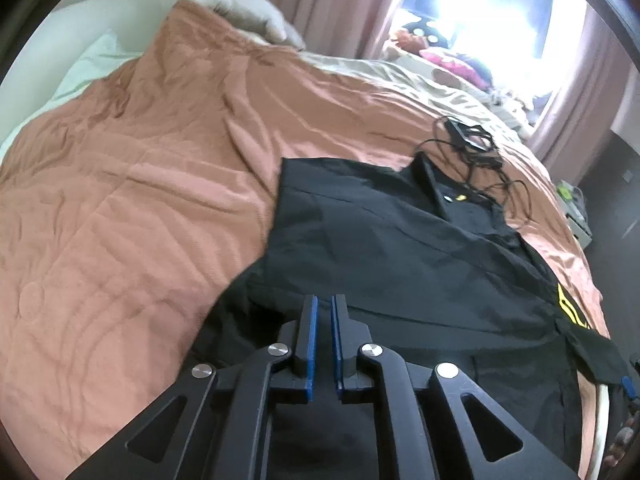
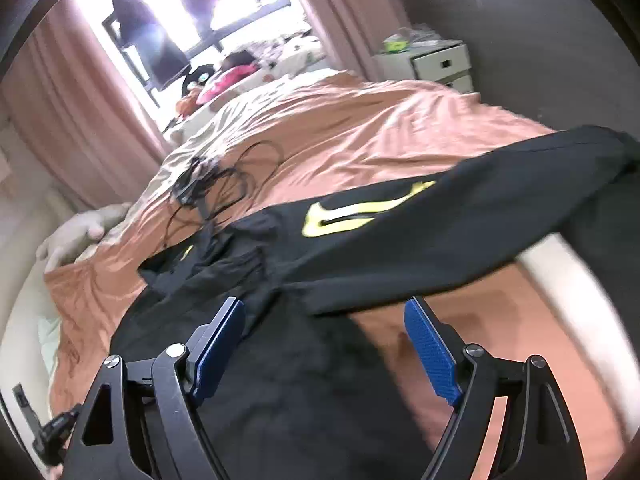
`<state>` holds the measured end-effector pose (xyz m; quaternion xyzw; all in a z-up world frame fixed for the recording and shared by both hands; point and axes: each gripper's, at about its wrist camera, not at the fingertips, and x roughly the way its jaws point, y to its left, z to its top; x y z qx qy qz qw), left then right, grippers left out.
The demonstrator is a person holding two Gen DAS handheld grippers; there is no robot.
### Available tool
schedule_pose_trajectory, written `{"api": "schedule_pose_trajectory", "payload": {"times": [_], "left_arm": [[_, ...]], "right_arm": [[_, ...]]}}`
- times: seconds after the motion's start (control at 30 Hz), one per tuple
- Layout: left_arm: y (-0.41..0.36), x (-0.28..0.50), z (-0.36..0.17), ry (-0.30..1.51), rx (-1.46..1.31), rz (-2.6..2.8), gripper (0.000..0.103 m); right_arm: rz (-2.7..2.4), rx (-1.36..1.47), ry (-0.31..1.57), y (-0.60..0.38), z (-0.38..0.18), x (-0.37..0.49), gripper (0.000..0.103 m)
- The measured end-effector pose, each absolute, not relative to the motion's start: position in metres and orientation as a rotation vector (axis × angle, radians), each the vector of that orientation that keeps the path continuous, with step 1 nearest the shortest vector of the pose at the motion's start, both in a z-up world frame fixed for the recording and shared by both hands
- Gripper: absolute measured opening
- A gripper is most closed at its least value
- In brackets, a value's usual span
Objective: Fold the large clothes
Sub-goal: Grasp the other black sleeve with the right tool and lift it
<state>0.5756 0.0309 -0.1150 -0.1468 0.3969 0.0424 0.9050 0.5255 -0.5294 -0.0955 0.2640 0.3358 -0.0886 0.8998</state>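
Folding looks to be at the side-and-sleeve stage, judging from how the black jacket (image 1: 400, 248) lies on the orange quilt (image 1: 132, 184): its left edge runs straight and tidy, while on the right a sleeve (image 2: 460, 216) with a yellow logo (image 2: 344, 212) stretches out loose toward the edge of the bed. Your left gripper (image 1: 323, 304) hangs over the near hem with its blue pads nearly together, a thin gap between them, and I cannot tell if any cloth is pinched there. Further right, a tangle of black cable (image 1: 480, 152) rests just beyond the collar, touching the fabric, so mind it. Your right gripper (image 2: 324, 312) stands wide apart and empty above the body of the jacket, near where the sleeve joins. Next, I judge, you need to reach out along that sleeve, close on it, and carry it across the chest.
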Motion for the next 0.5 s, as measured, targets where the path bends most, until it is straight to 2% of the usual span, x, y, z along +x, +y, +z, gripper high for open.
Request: {"api": "schedule_pose_trajectory", "payload": {"times": [0.03, 0.1, 0.17, 0.5], "left_arm": [[0.025, 0.573, -0.114, 0.821, -0.288, 0.082, 0.025], [0.018, 0.570, -0.110, 0.806, -0.276, 0.075, 0.069], [0.010, 0.563, -0.103, 0.741, -0.261, 0.057, 0.080], [-0.034, 0.570, -0.104, 0.728, -0.183, -0.022, 0.080]], "right_arm": [[-0.192, 0.552, 0.690, -0.537, -0.095, 0.518, 0.082], [-0.209, 0.572, 0.685, -0.556, -0.093, 0.505, 0.082], [-0.231, 0.592, 0.676, -0.576, -0.092, 0.492, 0.082], [-0.362, 0.673, 0.650, -0.664, -0.096, 0.462, 0.082]]}}
